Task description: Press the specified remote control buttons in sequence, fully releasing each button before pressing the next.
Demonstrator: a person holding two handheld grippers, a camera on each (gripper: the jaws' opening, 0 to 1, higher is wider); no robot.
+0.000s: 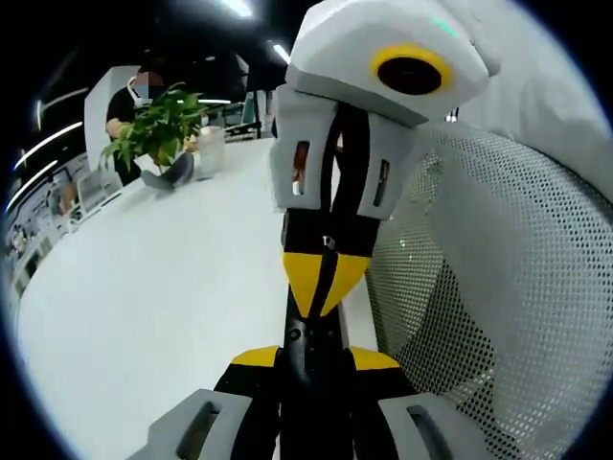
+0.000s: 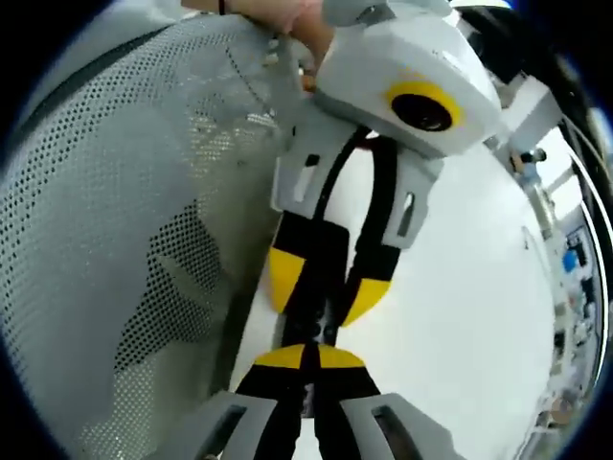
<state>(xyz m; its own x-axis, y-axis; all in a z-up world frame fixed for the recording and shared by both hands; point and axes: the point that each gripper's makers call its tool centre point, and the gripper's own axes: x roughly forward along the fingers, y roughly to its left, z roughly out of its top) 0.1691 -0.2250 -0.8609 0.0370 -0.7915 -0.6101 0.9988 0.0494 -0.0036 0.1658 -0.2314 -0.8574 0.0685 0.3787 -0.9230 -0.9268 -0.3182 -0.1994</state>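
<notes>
A slim black remote control [image 1: 310, 337] stands edge-on between the yellow-tipped jaws of my left gripper [image 1: 316, 358], which is shut on it. My right gripper [image 1: 324, 287] faces it from above in the left gripper view, its yellow tips shut together in a point that rests on the remote's far end. In the right gripper view my right gripper [image 2: 306, 356] rises from the bottom, shut, and meets the remote [image 2: 314, 324], which sits between the spread tips of the left gripper [image 2: 328, 287]. The buttons are hidden.
Both grippers hang over a white table [image 1: 144, 307], right beside a white mesh chair back [image 1: 488, 297] [image 2: 124, 240]. At the far end stand a potted green plant [image 1: 158, 125], a clear jar [image 1: 209, 149] and a person. A hand [image 2: 297, 21] holds the left gripper.
</notes>
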